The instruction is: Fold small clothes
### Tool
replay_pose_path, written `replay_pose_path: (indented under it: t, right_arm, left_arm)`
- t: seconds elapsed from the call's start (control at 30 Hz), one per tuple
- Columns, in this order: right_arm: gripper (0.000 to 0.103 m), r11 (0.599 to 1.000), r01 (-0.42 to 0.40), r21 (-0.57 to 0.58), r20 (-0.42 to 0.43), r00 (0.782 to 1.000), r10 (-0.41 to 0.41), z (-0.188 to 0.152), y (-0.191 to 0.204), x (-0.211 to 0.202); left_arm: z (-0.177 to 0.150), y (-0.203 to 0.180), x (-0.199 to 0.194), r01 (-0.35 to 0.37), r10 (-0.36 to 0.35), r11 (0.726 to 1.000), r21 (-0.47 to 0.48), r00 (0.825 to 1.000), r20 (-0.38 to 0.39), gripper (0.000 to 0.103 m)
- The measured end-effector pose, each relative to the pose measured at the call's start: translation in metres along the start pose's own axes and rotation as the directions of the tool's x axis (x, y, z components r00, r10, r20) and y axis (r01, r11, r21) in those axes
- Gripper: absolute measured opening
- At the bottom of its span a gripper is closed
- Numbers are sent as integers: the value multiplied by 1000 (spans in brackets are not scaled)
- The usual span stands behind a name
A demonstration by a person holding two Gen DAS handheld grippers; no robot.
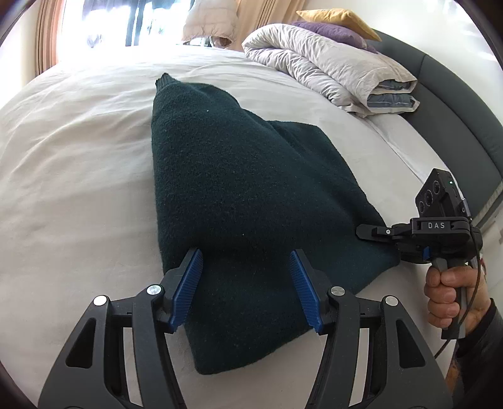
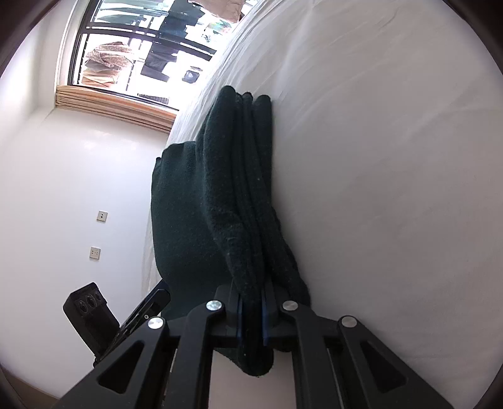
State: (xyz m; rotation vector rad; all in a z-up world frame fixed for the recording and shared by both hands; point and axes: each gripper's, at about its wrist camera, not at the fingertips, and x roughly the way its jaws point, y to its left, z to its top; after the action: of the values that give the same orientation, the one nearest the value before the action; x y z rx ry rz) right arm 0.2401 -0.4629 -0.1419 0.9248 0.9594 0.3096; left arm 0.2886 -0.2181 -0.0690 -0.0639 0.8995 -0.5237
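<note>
A dark green knitted sweater (image 1: 239, 195) lies partly folded on the white bed sheet (image 1: 69, 176). My left gripper (image 1: 245, 267) is open, its blue pads (image 1: 188, 283) standing wide apart just over the sweater's near part. My right gripper (image 1: 377, 234) comes in from the right, turned on its side, at the sweater's right corner. In the right wrist view my right gripper (image 2: 251, 314) is shut on a thick bunch of the sweater's layers (image 2: 239, 204), which lie against the sheet (image 2: 393, 188).
A folded grey duvet (image 1: 330, 66) with purple and yellow pillows (image 1: 333, 25) lies at the bed's far right, against a dark headboard (image 1: 456, 94). A bright window (image 2: 141, 47) and a white wall are beyond the bed. The left gripper's body shows in the right wrist view (image 2: 91, 317).
</note>
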Motion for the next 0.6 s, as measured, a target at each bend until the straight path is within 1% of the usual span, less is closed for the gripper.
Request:
replay_pose_path:
  t: [0.03,0.1,0.13,0.17,0.23,0.3,0.33,0.4,0.47,0.53,0.57,0.6]
  right_arm:
    - [8,1000,-2,-4,4,1000,2,0,0,0]
    - [8,1000,-7,-12,10,1000,7,1,1,-3]
    - [10,1000,7,-23,4,1000,-7,2,4,-5]
    - [16,999,37,-35,3,999,-37,2,11,-9]
    - [19,985,143,-99,35,989,-140,5,33,-22]
    - [25,951,254,-178,93,966,-241,10,59,-34]
    - [25,944,265,-197,110,963,-247,14,71,-34]
    - [25,949,202,-243,92,979,-184,23,93,-24]
    - [25,942,167,-291,70,986,-153,31,108,-7]
    - [25,949,91,-301,10,996,-93,40,115,21]
    - [25,952,93,-293,-12,995,-101,44,113,34]
    - [25,949,125,-288,-25,990,-138,48,108,48]
  left_arm:
    - [1,3,1,5,-5,1000,-8,1000,6,56]
    - [6,5,-10,6,-5,1000,-26,999,41,56]
    - [10,6,-13,2,-1,1000,-18,998,60,56]
    - [14,6,-15,-8,8,1000,-3,997,72,56]
    - [22,5,-16,-39,36,999,32,995,88,56]
    - [30,8,-12,-71,65,996,51,992,105,56]
    - [35,8,-11,-83,77,995,54,991,106,56]
    - [41,11,-4,-94,88,994,47,990,107,56]
    - [46,12,5,-106,101,993,52,991,88,56]
    - [48,11,15,-121,117,990,71,991,64,56]
    - [46,11,18,-133,128,988,82,989,70,56]
    - [44,12,19,-143,137,986,90,988,73,57]
